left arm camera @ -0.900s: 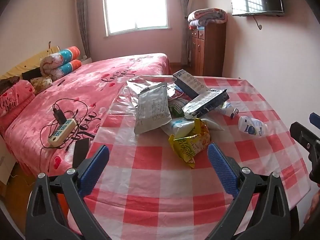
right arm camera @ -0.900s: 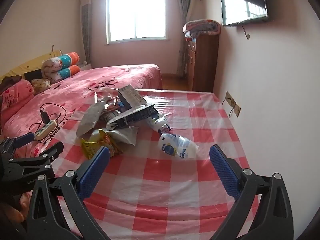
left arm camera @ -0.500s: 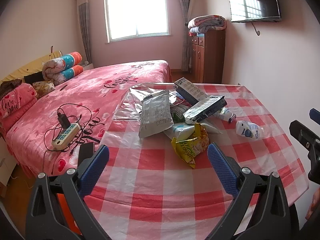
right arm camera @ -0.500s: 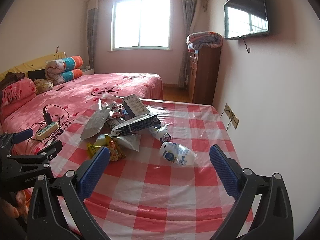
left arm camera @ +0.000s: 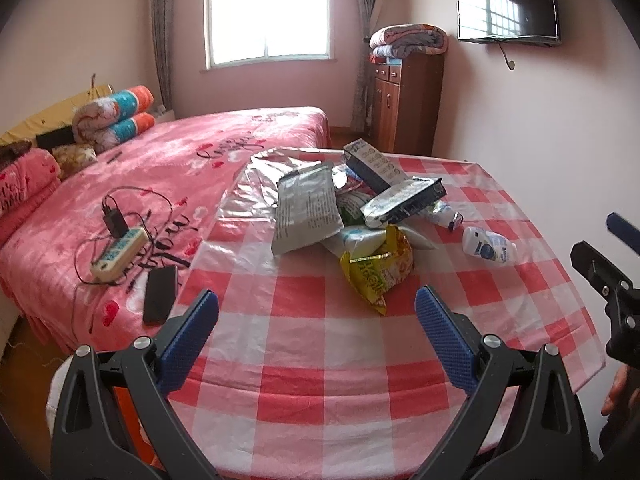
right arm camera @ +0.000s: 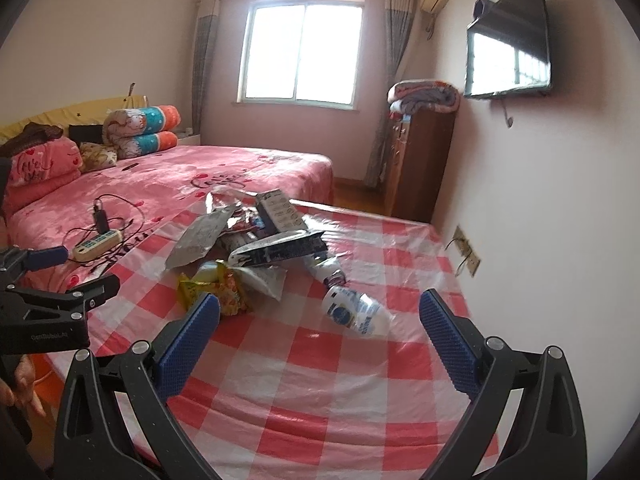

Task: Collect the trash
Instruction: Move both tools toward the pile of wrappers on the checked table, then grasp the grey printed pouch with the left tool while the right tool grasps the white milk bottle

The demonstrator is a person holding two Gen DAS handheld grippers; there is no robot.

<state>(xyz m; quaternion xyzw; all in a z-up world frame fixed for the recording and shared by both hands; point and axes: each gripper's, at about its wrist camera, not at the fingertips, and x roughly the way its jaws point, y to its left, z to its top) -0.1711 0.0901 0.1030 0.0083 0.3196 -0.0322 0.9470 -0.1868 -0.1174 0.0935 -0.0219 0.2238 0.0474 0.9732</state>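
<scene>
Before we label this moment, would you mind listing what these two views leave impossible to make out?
- Where the trash should go: no bin or bag shows in either view.
- Packets under the silver bag and the black packet: covered by the pile, both views.
- Print on the white bottle: too small.
- Table near edge: hidden behind the left gripper; likewise behind the right gripper.

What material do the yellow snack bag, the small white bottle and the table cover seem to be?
Yellow snack bag: probably thin plastic film, glossy and crinkled, with a torn top.
Small white bottle: likely opaque plastic, smooth, with a printed blue label.
Table cover: checked cloth or vinyl under what looks like clear plastic sheet; it shines and wrinkles.
</scene>
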